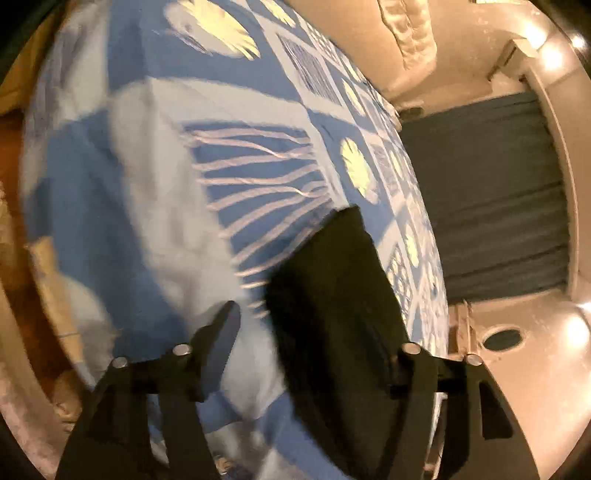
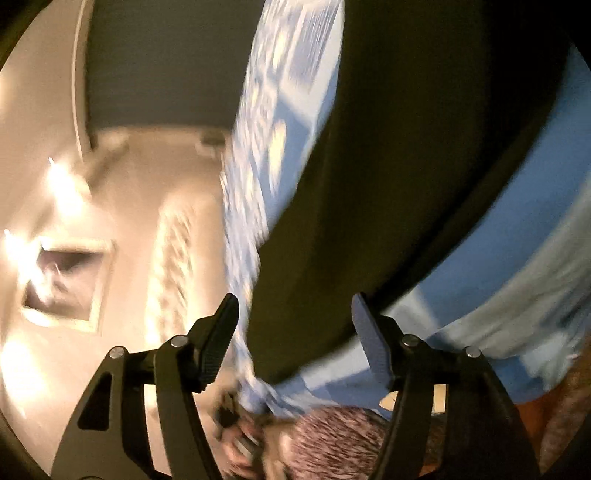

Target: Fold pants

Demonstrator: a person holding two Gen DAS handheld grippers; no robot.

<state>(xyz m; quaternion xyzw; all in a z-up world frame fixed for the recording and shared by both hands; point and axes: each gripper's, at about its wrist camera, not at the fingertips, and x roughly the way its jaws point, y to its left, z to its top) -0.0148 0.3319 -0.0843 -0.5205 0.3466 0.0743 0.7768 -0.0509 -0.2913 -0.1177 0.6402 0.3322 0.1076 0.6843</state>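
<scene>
Dark pants point(image 1: 332, 295) lie flat on a blue and white patterned bedspread point(image 1: 147, 184) near the bed's right edge. My left gripper point(image 1: 295, 332) is open above them; its left finger point(image 1: 221, 332) hangs over the bedspread, its right finger is lost against the dark cloth. In the right wrist view the pants point(image 2: 388, 166) stretch as a long dark band across the bedspread point(image 2: 498, 277). My right gripper point(image 2: 295, 325) is open and empty, its fingers either side of the pants' near end. Both views are blurred by motion.
A dark blue curtain point(image 1: 498, 192) hangs past the bed's right edge, with cream walls and bright lamps point(image 1: 550, 55) around it. A white quilted cushion point(image 1: 410, 33) sits at the far side. A mottled rug point(image 2: 332, 435) and wooden floor point(image 1: 14, 177) lie below the bed.
</scene>
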